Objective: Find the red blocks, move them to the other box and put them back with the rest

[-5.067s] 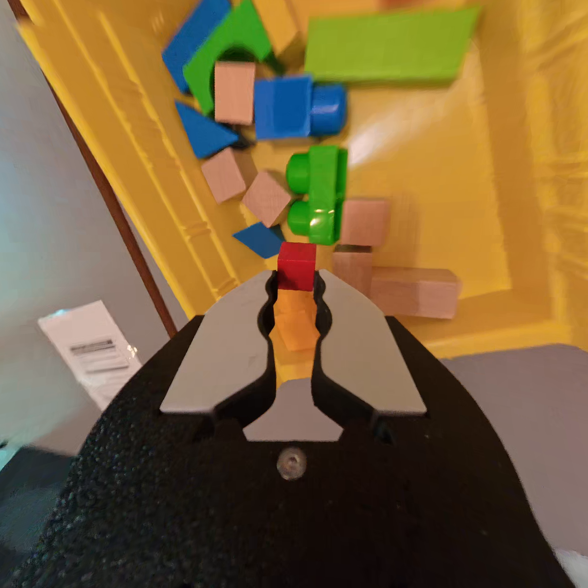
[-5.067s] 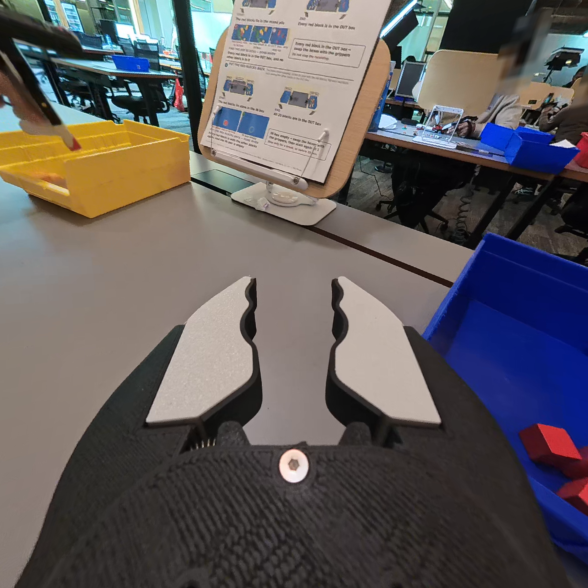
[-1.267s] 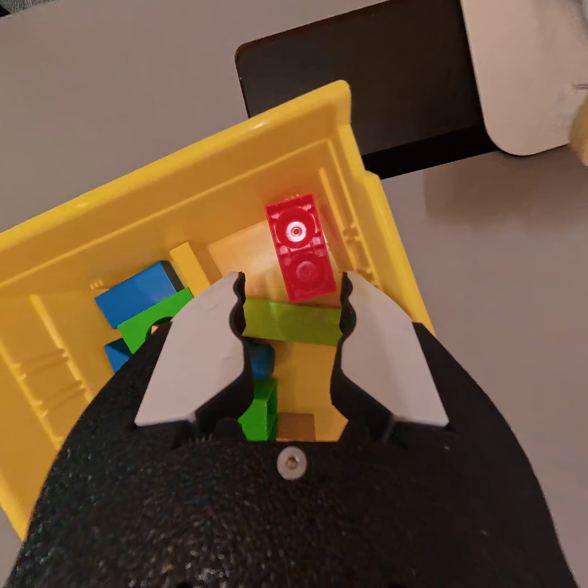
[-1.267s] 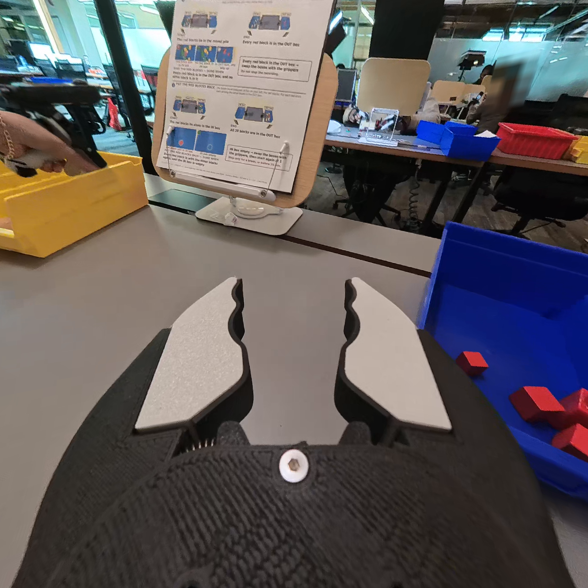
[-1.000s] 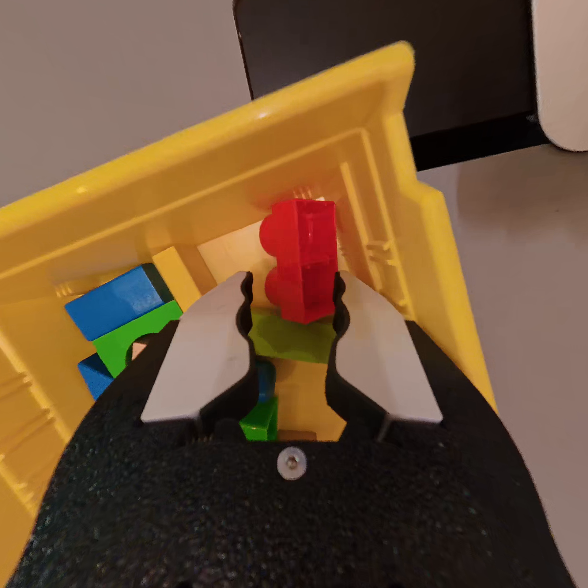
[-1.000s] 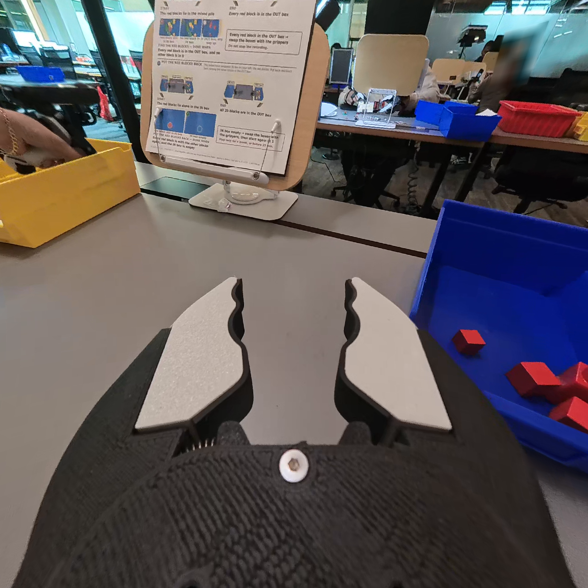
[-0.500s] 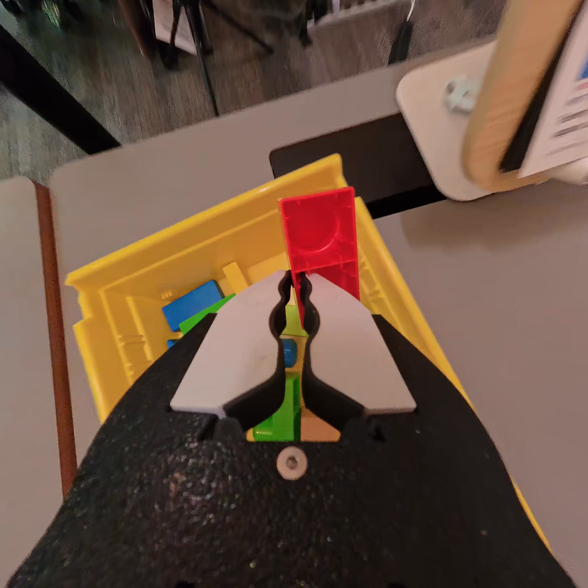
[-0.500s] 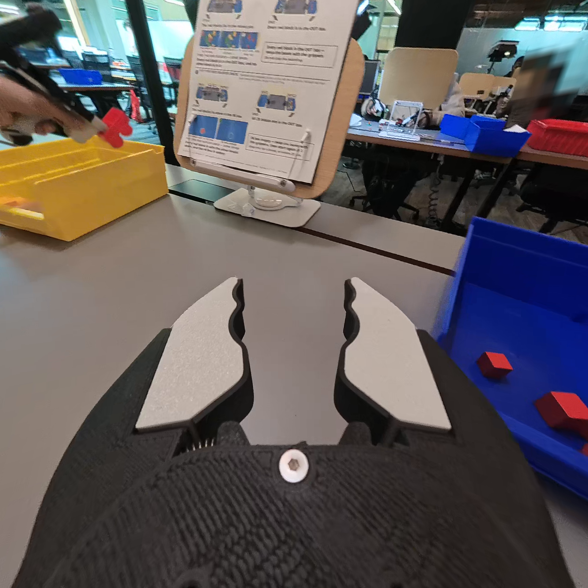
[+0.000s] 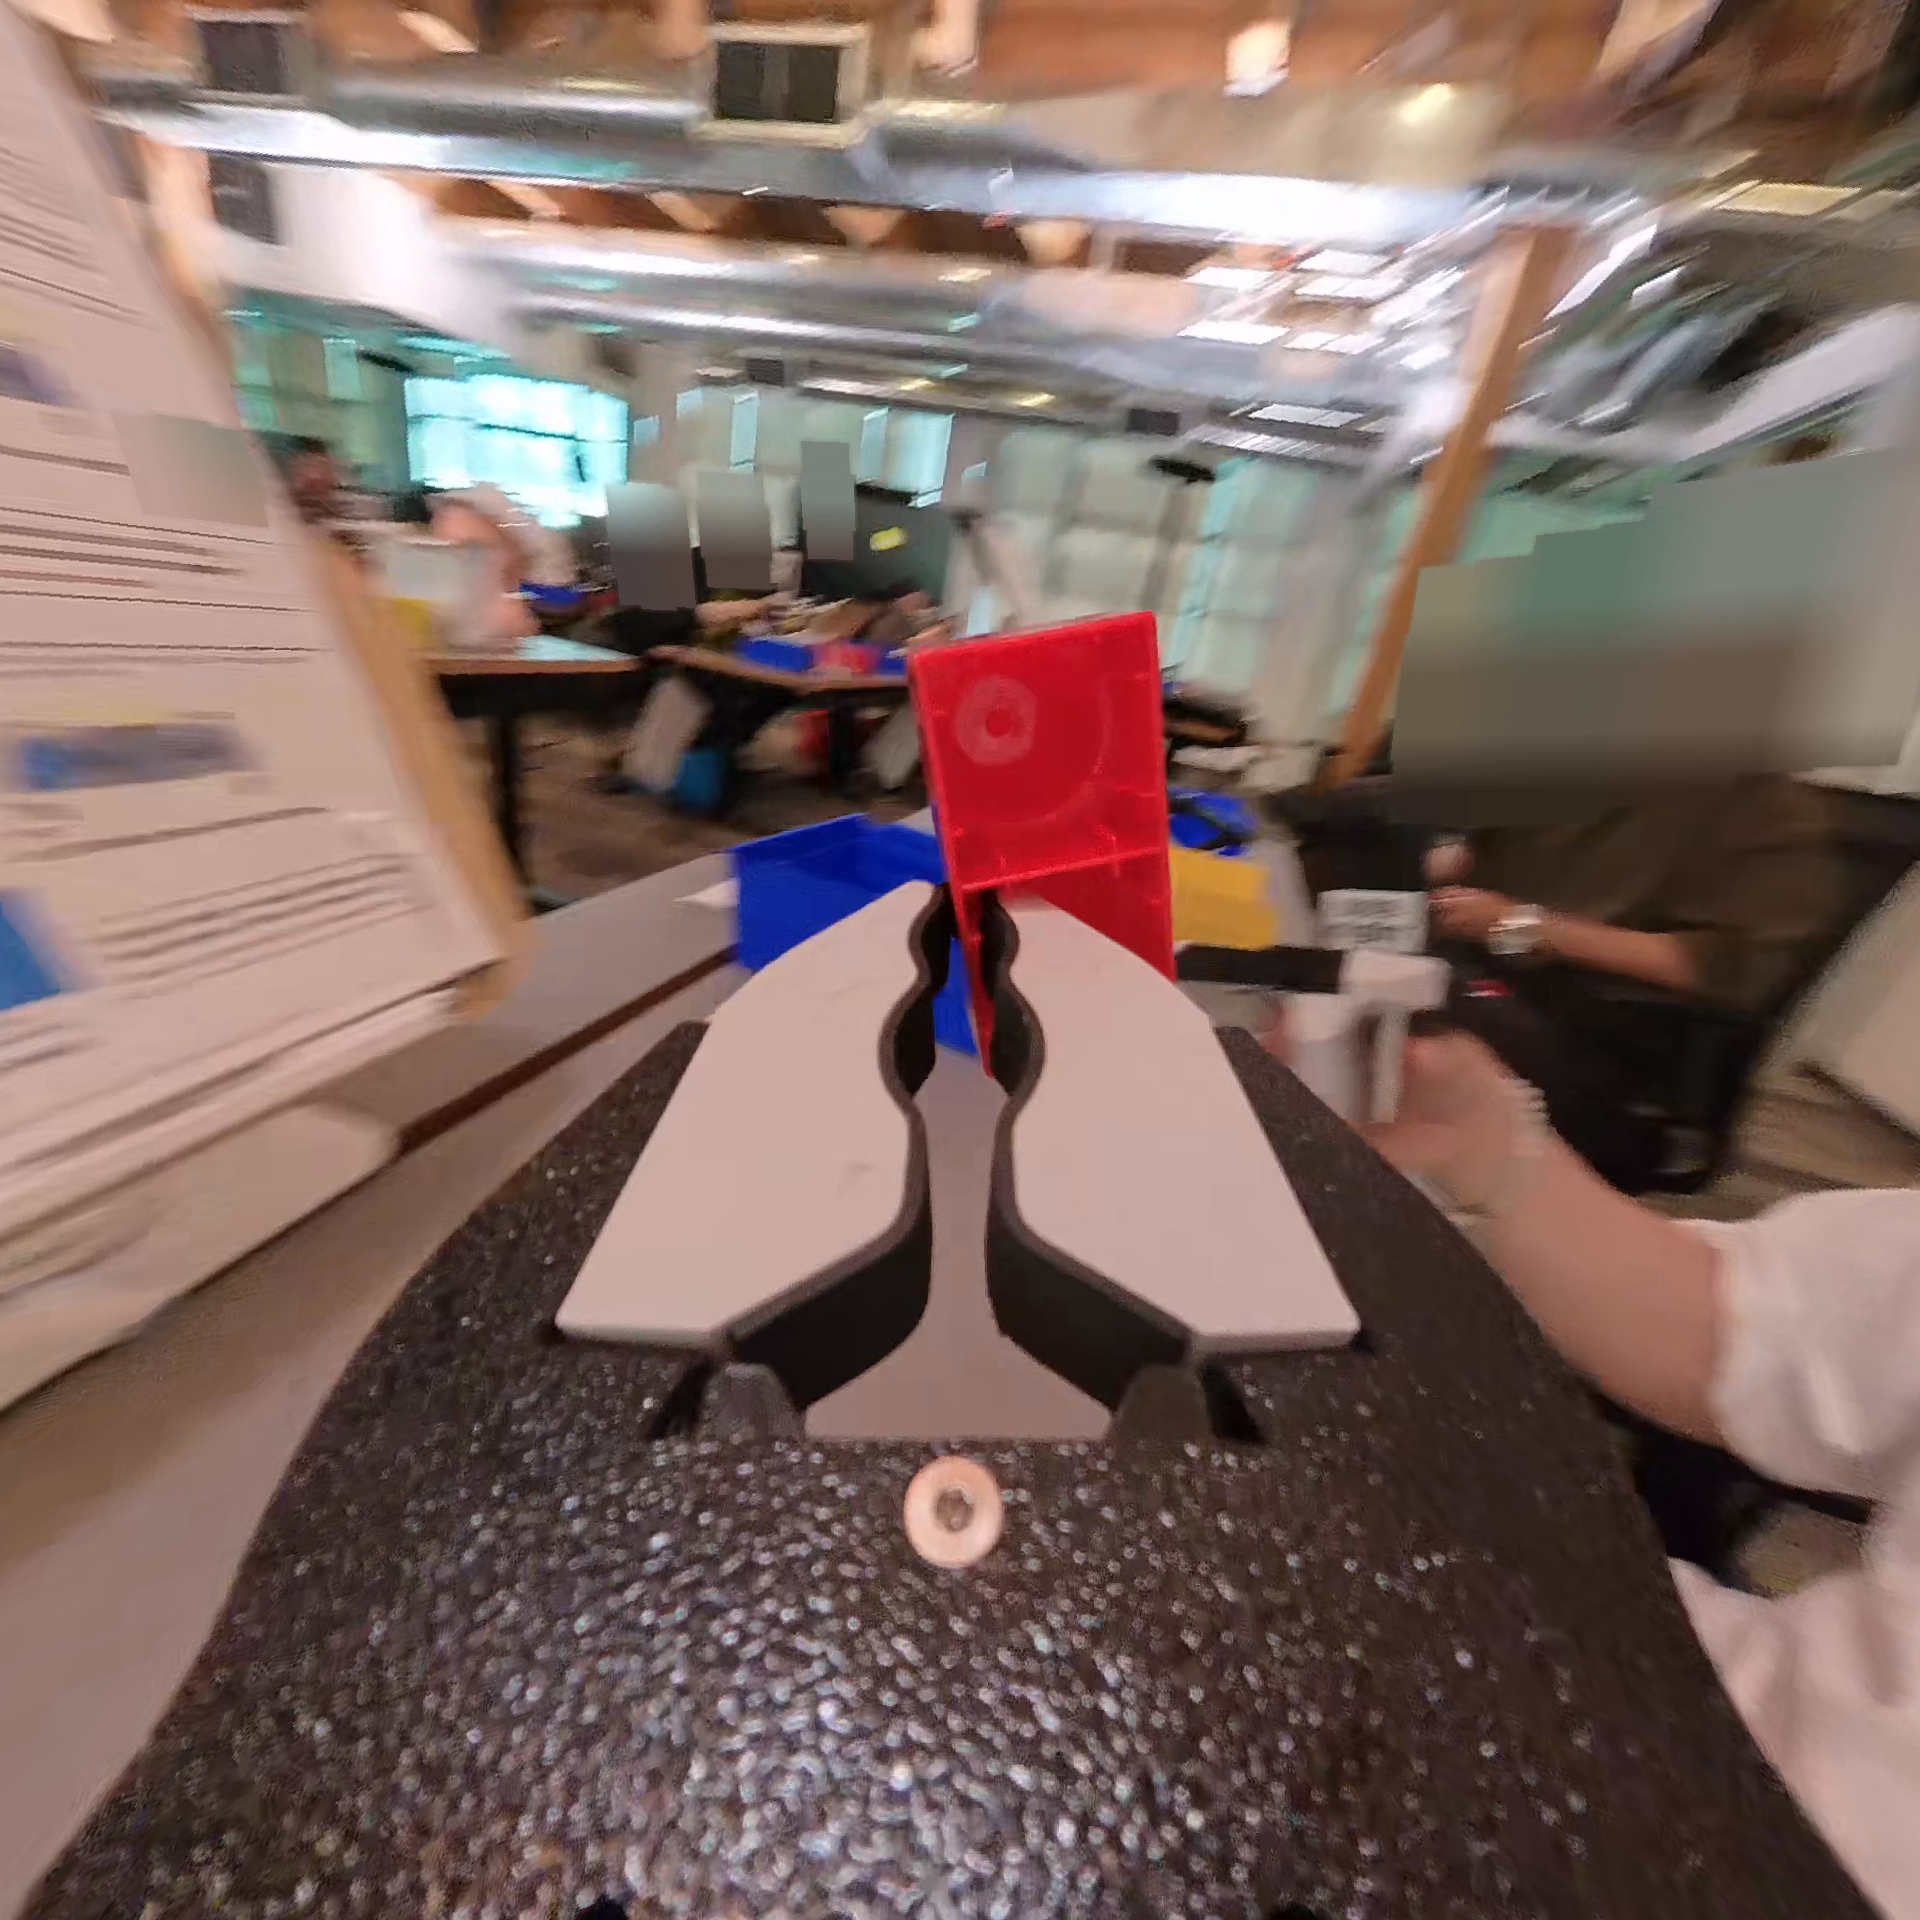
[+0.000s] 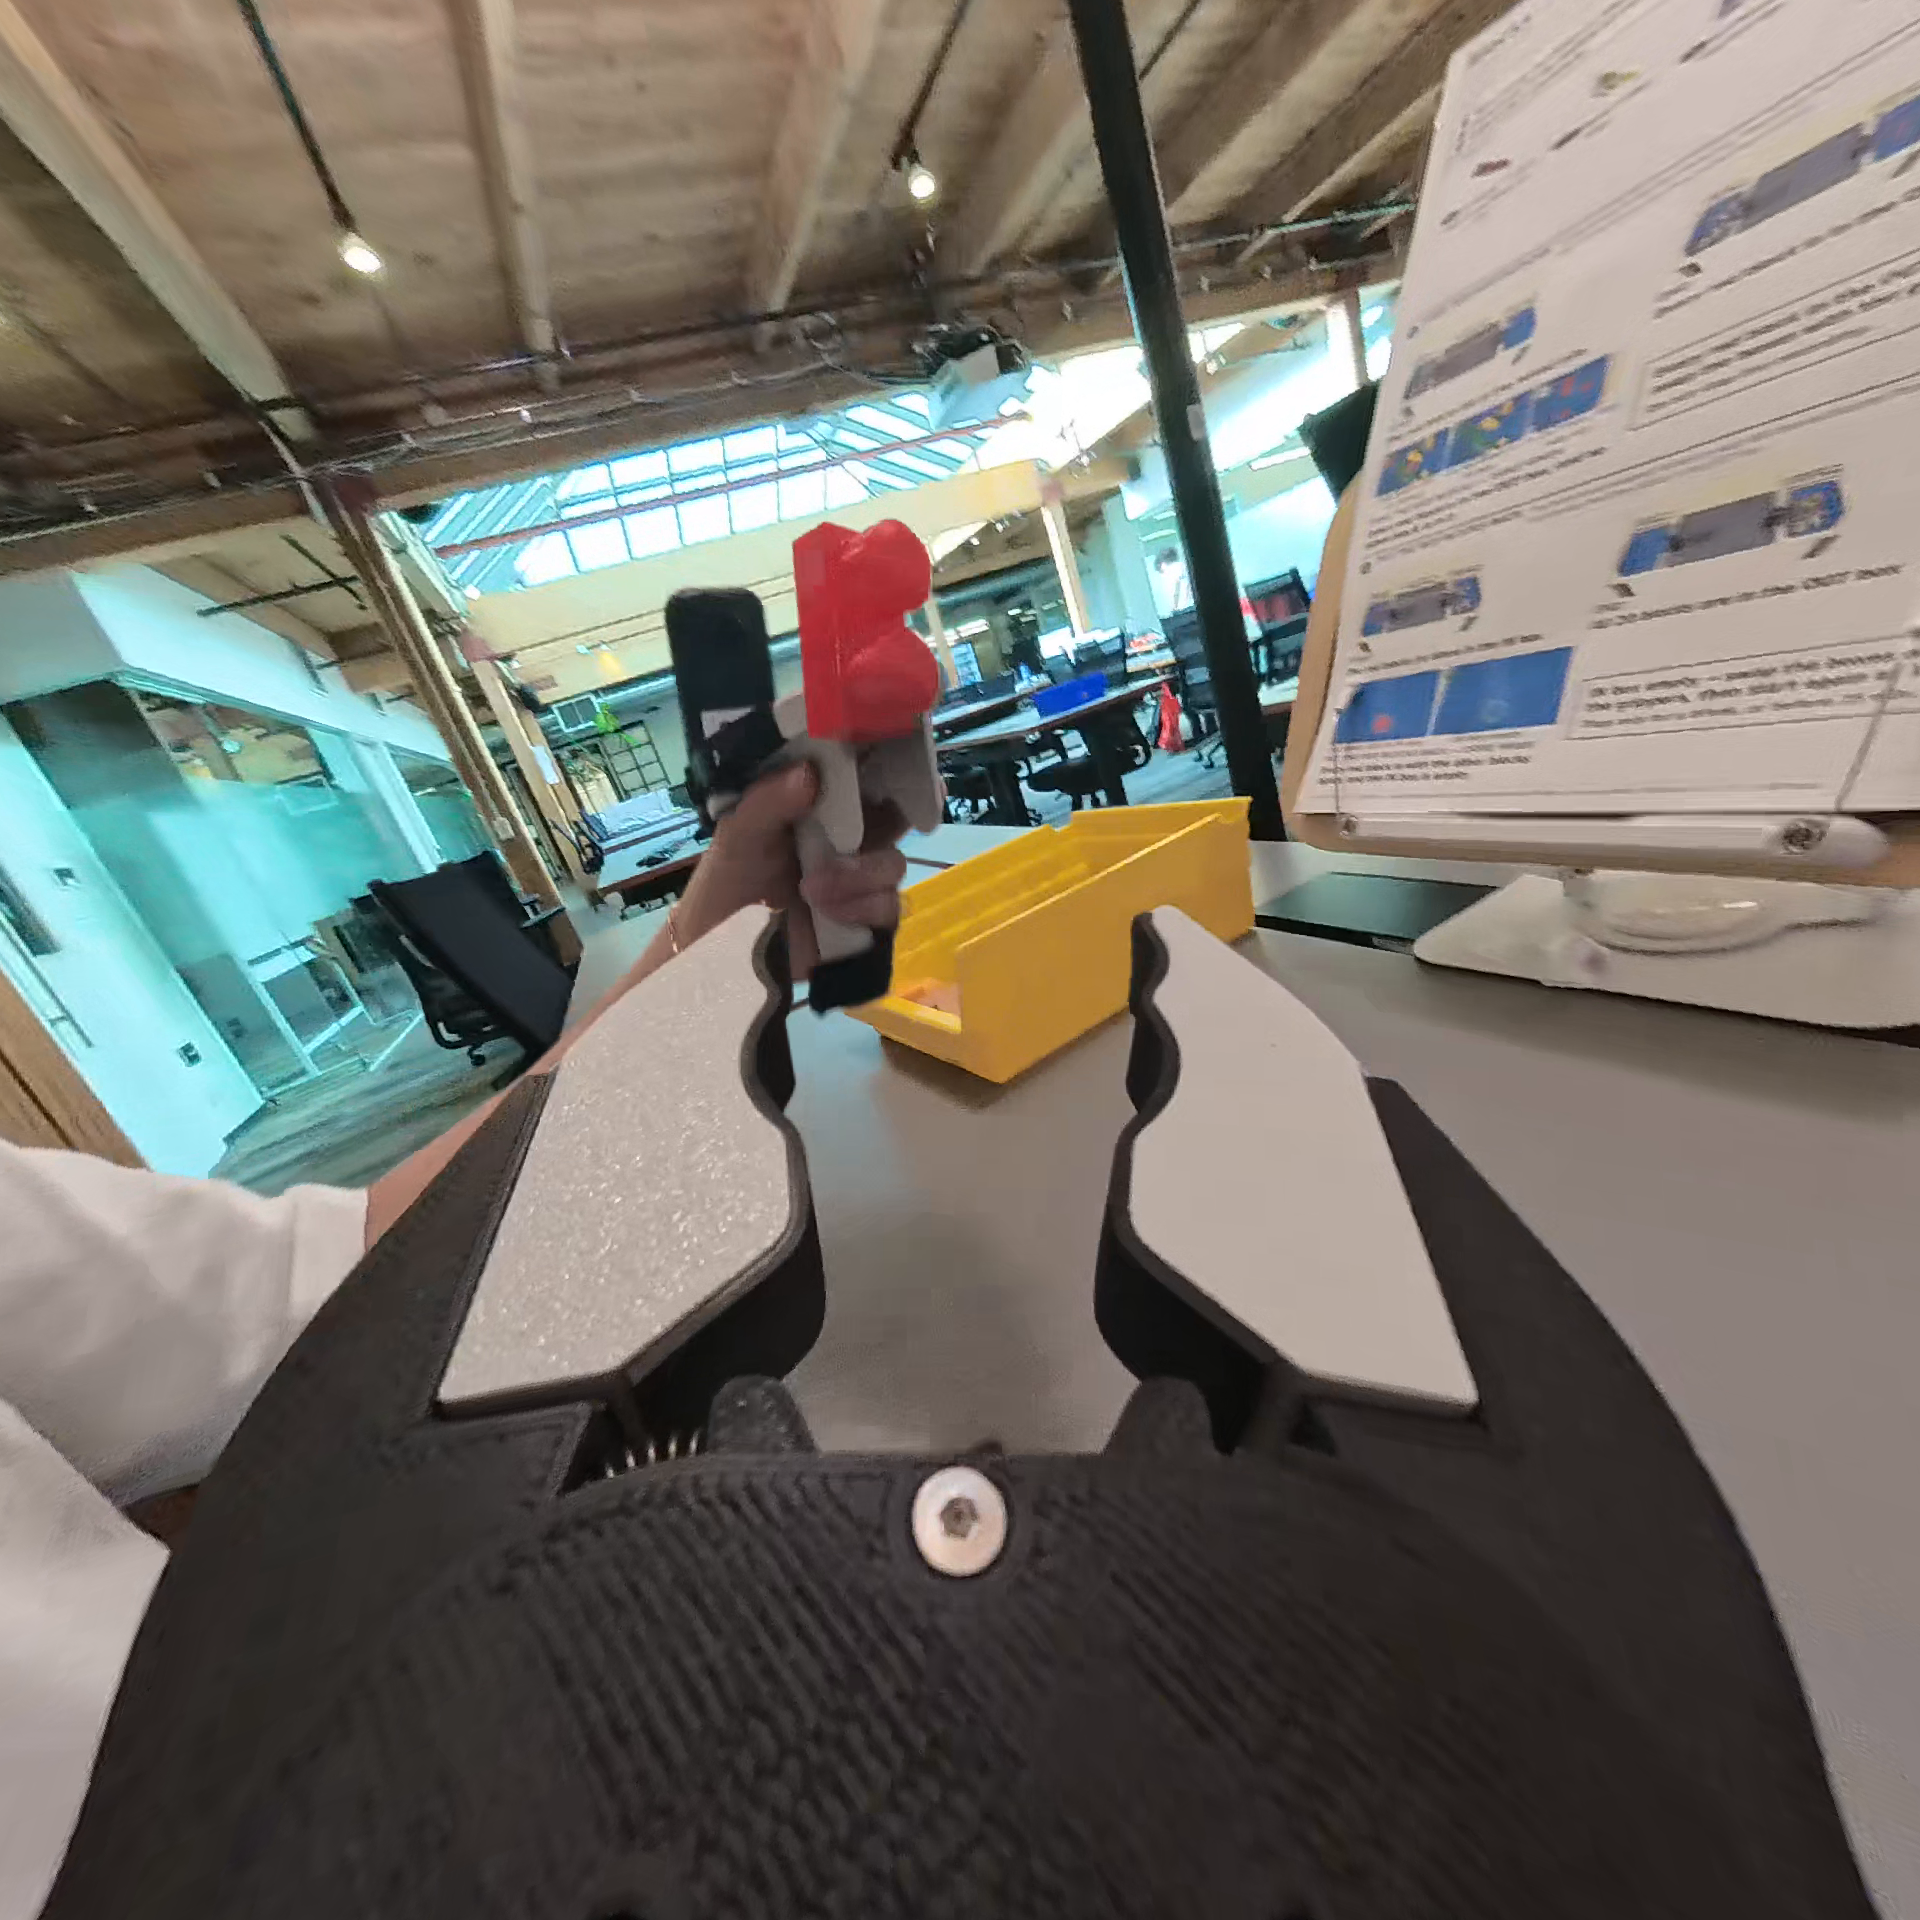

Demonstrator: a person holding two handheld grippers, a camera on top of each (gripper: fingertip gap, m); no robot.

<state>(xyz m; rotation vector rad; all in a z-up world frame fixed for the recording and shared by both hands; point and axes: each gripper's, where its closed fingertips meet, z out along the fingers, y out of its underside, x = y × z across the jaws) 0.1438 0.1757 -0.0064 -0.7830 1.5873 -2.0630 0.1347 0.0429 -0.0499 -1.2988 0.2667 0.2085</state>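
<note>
My left gripper (image 9: 968, 920) is shut on a red studded plastic brick (image 9: 1049, 774), pinching its thin lower wall so the hollow underside faces the camera. It is held up in the air, with the blue box (image 9: 831, 883) behind it on the table. The right wrist view shows the same left gripper (image 10: 868, 743) in a hand, raised above the yellow box (image 10: 1070, 935), with the red brick (image 10: 862, 634) sticking up from its fingers. My right gripper (image 10: 956, 966) is open and empty, low over the grey table (image 10: 1610, 1122).
An instruction sheet on a wooden stand (image 10: 1662, 468) stands at the right of the right wrist view and at the left of the left wrist view (image 9: 156, 727). A sleeved arm (image 9: 1714, 1330) reaches in at the right. Other desks and people sit behind.
My left gripper closed on the red studded brick in the yellow box, lifted it out and swung up and towards the blue box. My right gripper stayed open and turned to face the yellow box.
</note>
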